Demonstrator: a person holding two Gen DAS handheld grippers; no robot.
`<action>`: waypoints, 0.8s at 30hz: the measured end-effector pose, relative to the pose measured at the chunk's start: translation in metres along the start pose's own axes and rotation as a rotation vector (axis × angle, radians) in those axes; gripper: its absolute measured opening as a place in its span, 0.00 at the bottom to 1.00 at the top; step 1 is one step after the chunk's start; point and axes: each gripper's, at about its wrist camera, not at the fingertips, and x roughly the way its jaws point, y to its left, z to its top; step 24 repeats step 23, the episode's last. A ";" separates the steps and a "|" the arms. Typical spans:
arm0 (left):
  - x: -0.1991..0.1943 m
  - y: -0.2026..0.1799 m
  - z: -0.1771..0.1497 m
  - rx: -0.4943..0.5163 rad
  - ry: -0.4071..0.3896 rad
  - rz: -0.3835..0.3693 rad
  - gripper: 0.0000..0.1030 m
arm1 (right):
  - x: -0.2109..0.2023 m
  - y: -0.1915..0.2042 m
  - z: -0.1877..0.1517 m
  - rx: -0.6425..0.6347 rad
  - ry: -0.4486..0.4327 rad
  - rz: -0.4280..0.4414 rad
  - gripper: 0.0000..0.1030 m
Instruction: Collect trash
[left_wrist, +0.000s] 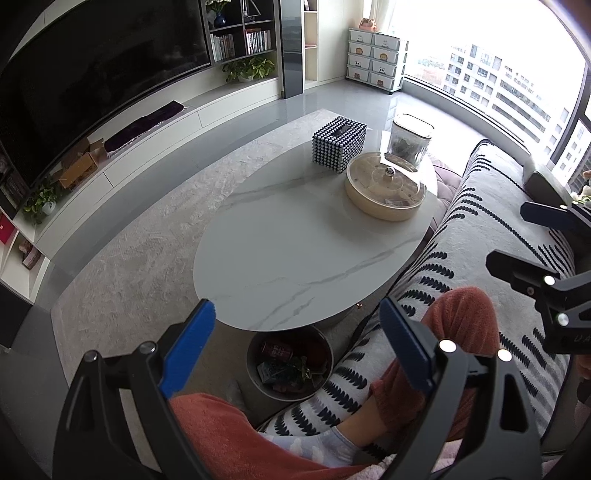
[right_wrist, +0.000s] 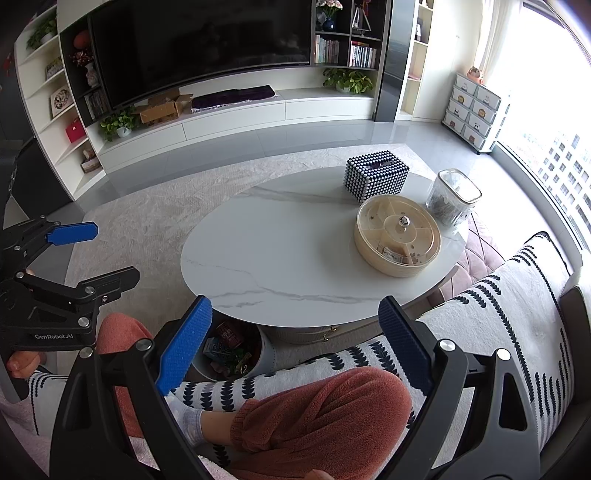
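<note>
A round grey trash bin (left_wrist: 255, 360) stands on the floor under the near edge of the white marble table (left_wrist: 295, 240). It holds a red can (left_wrist: 276, 350) and crumpled wrappers. It also shows in the right wrist view (right_wrist: 267, 356), partly hidden by the left finger. My left gripper (left_wrist: 295, 332) is open and empty, held above the bin and the person's knees. My right gripper (right_wrist: 295, 325) is open and empty, held above the lap. Each gripper shows in the other's view, the right (left_wrist: 517, 240) and the left (right_wrist: 107, 254), both open.
On the table stand a beaded tissue box (left_wrist: 338, 144), a round lidded snack tray (left_wrist: 386, 186) and a clear lidded jar (left_wrist: 408, 138). The person's legs in orange trousers (right_wrist: 325, 413) rest on a patterned sofa cover (left_wrist: 491, 221). A grey rug (left_wrist: 140, 266) lies beyond.
</note>
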 end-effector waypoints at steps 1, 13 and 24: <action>0.000 0.000 0.000 0.000 -0.003 0.003 0.88 | 0.000 0.000 0.000 0.000 -0.002 -0.002 0.86; -0.003 -0.003 0.003 0.003 -0.039 0.020 0.88 | -0.002 0.000 0.000 0.011 -0.008 -0.007 0.86; 0.002 -0.011 -0.001 0.023 -0.018 0.046 0.88 | -0.003 0.002 -0.001 0.014 -0.007 -0.012 0.86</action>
